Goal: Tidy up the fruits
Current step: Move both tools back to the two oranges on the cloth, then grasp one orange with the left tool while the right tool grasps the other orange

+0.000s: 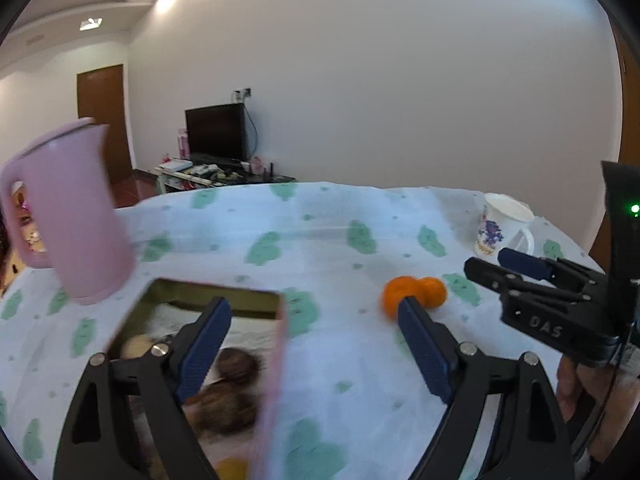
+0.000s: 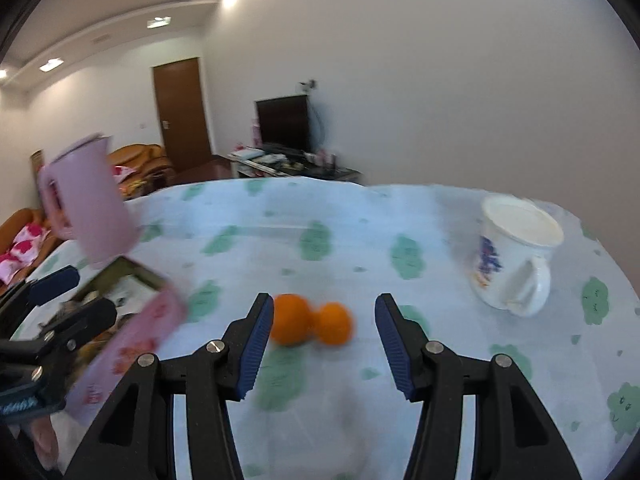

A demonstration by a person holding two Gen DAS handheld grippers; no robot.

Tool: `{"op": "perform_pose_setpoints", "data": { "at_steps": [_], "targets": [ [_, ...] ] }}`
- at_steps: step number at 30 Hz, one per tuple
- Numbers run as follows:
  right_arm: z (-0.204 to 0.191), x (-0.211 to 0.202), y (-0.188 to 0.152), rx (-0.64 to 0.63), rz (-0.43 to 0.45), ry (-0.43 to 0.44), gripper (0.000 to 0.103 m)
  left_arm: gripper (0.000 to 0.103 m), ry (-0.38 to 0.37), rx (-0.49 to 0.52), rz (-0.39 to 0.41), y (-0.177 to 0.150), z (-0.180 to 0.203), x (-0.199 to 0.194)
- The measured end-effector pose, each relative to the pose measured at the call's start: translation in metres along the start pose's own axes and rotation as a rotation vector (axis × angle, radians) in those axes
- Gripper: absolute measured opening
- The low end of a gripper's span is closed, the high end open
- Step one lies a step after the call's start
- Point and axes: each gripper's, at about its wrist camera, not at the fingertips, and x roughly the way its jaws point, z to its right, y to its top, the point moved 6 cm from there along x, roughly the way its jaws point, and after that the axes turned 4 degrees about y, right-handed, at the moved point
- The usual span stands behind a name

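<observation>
Oranges [image 2: 310, 324] sit touching, both grippers [image 2: 324, 346] [image 1: 314, 346] open and empty; we could knock one rolling past the box [image 1: 280, 344] grabbing the other.

Our count of what sits on the table

We count two oranges [image 2: 294, 320] [image 2: 334, 323], touching side by side on the cloth. We count one pink box [image 1: 276, 360] and, inside it, at least two brown round fruits [image 1: 237, 364] [image 1: 226, 406], a paler one [image 1: 134, 346] at the far left and a yellow one [image 1: 232, 470] at the near edge; blur keeps us from fixing the total in the box. We count one pink jug [image 1: 76, 216], one white mug [image 2: 514, 256] with a purple print, and one tablecloth [image 1: 340, 240] with green blotches. Farther back we count one dark screen [image 1: 216, 132] and one brown door [image 2: 182, 112]. Two grippers show, left [image 1: 316, 344] and right [image 2: 324, 348].
</observation>
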Motion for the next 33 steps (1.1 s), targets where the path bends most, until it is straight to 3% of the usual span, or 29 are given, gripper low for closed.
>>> {"op": "perform_pose_setpoints", "data": {
  "at_steps": [2,10,16,20,25,28,30,33],
  "targets": [
    [0.014,0.013,0.0,0.014,-0.027,-0.034,0.055,0.089,0.012,0.004,-0.031,0.002,0.016,0.02],
    [0.025,0.056,-0.006,0.098,-0.115,0.038,0.055,0.089,0.064,-0.052,-0.132,0.0,0.021,0.084],
    [0.024,0.079,-0.018,0.126,-0.183,0.1,0.049,0.089,0.071,-0.079,-0.12,-0.003,0.011,0.092],
    [0.018,0.083,-0.021,0.125,-0.205,0.154,0.035,0.089,0.079,-0.039,-0.099,-0.003,0.019,0.091],
    [0.018,0.079,-0.022,0.12,-0.199,0.162,0.034,0.089,0.075,-0.021,-0.065,0.0,0.022,0.087],
    [0.026,0.071,-0.021,0.121,-0.169,0.128,0.034,0.089,0.055,0.014,-0.046,0.002,0.033,0.082],
    [0.032,0.062,-0.019,0.082,-0.138,0.054,0.034,0.088,0.033,0.057,-0.046,0.002,0.046,0.081],
    [0.041,0.053,-0.018,0.072,-0.117,0.005,0.034,0.086,-0.024,0.089,-0.075,-0.001,0.063,0.086]
  ]
}}
